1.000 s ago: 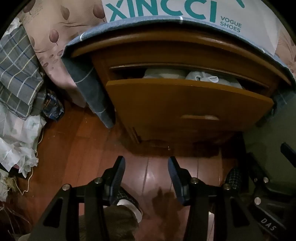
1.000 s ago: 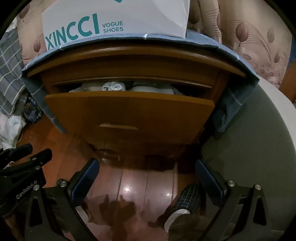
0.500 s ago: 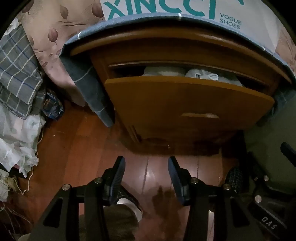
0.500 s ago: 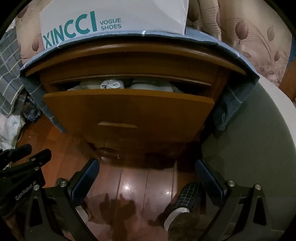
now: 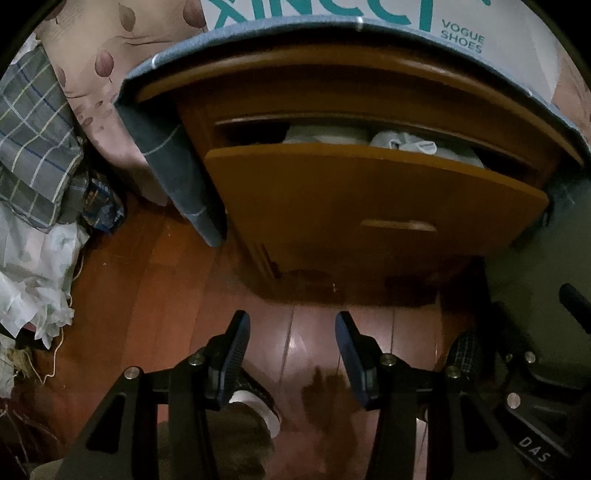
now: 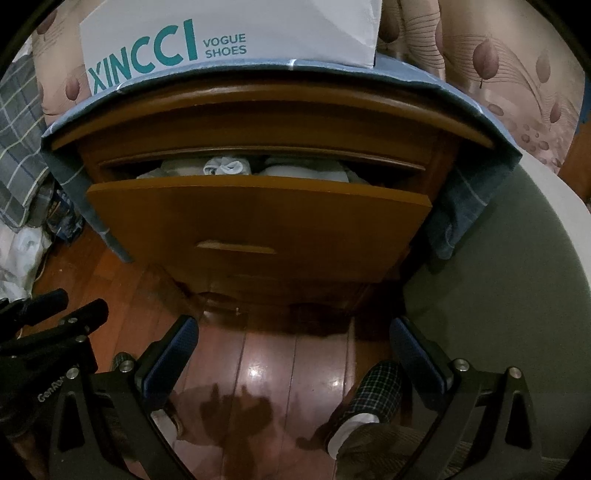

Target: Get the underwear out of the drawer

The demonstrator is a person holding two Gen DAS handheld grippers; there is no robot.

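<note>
Orange-brown wood fills the left wrist view: the partly open wooden nightstand drawer (image 5: 373, 199) stands up and ahead of the left gripper (image 5: 291, 354), whose blue-padded jaws stand moderately apart over the glossy reddish plank floor (image 5: 155, 280) with nothing between them. In the gap behind the drawer front lie pale folded garments, and a bunched white-grey piece of underwear (image 5: 404, 143) pokes up toward the right of the opening, so it sits ahead, above and to the right of this gripper. A white shoe box with teal lettering (image 5: 369, 14) rests on top.

In the right wrist view the same drawer (image 6: 258, 221) faces the right gripper (image 6: 295, 350), its jaws spread wide and empty above the floor. Here the bunched underwear (image 6: 227, 166) lies ahead and a little left of centre, its heap running sideways along the drawer's width. Both grippers are well apart from it; which is nearer I cannot tell, though the right one faces it more squarely.
</note>
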